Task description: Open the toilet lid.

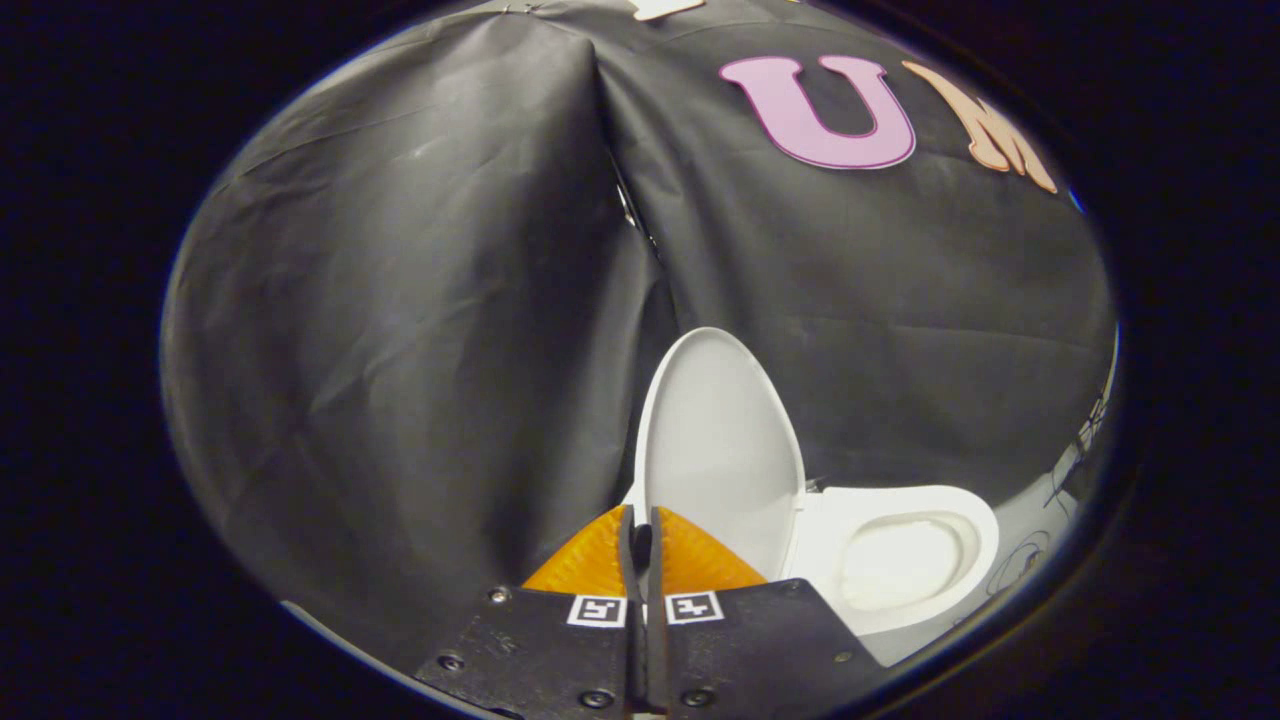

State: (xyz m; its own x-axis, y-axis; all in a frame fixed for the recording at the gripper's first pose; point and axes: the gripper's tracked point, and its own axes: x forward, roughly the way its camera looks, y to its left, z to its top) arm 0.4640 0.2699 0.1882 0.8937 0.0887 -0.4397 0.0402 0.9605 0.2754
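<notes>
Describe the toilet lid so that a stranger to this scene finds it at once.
Before the black cloth wall stands a white toilet. The toilet lid is the tall oval panel standing raised, just beyond the shut gripper. Unlike the flat seat ring, it is solid.

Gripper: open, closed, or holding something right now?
Gripper: closed, fingers pressed together with nothing between them; the raised toilet lid stands just beyond them.

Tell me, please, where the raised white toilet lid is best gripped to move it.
Probably the thin curved top rim of the white oval plastic toilet lid, approached from its open bowl-facing side: it stands upright, its back faces the cloth wall, and the rim suits two fingers. The hand-held gripper is shut, empty, just before it.
</notes>
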